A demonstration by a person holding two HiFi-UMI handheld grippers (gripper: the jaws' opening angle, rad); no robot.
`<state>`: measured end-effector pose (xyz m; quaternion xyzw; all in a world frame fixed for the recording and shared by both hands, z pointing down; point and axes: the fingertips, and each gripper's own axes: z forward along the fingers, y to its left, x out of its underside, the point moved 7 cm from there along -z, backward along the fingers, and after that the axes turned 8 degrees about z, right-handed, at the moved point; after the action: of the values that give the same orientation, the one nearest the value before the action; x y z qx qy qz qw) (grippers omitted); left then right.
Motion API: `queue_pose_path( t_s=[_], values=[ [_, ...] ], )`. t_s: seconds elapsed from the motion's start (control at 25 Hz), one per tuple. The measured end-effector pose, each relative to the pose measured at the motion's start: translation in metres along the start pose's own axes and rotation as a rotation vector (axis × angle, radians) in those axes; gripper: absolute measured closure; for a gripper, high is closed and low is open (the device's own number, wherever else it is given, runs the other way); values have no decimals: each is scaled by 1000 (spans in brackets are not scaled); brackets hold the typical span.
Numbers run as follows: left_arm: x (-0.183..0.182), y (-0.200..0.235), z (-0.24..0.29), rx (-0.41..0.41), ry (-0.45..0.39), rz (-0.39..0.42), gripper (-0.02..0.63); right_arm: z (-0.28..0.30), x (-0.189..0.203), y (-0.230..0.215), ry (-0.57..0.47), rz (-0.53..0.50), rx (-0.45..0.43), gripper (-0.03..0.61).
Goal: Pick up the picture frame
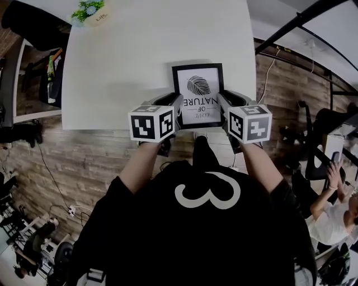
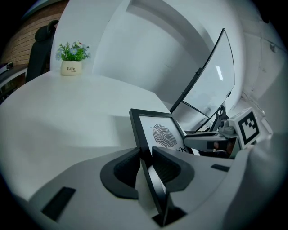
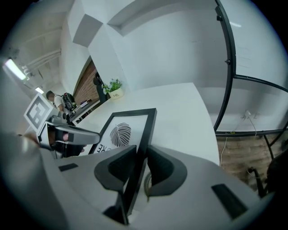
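Observation:
A black picture frame (image 1: 197, 92) with a leaf print and lettering sits at the near edge of the white table (image 1: 128, 61). My left gripper (image 1: 178, 109) grips the frame's left side and my right gripper (image 1: 220, 107) its right side. In the left gripper view the frame (image 2: 162, 134) slants upward, its black edge running between the pads of the left gripper (image 2: 145, 152), which press on it. In the right gripper view the frame's (image 3: 120, 132) right edge is clamped the same way in the right gripper (image 3: 141, 150). Each gripper view shows the other gripper across the frame.
A small potted plant (image 1: 89, 11) stands at the table's far left corner, also visible as a pot (image 2: 70, 58) in the left gripper view. A black metal rail (image 1: 302, 22) runs past the table's right side. A seated person (image 1: 335, 206) is at the lower right.

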<state>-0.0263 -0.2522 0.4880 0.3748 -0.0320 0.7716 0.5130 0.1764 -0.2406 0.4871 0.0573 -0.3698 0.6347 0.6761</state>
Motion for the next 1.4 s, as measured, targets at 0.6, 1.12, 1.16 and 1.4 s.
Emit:
queue_pose_path(
  t_s=[0.6, 1.12, 1.16, 1.4],
  values=[
    [-6, -35, -102, 26, -161, 60, 521, -89, 6, 65, -232, -58, -28, 487],
    [14, -56, -215, 11, -365, 144, 522, -164, 27, 148, -429, -143, -79, 485],
    [19, -58, -226, 13, -379, 153, 522, -171, 33, 156, -444, -149, -80, 485],
    [39, -74, -282, 16, -457, 208, 522, -213, 55, 197, -534, -181, -89, 485]
  ],
)
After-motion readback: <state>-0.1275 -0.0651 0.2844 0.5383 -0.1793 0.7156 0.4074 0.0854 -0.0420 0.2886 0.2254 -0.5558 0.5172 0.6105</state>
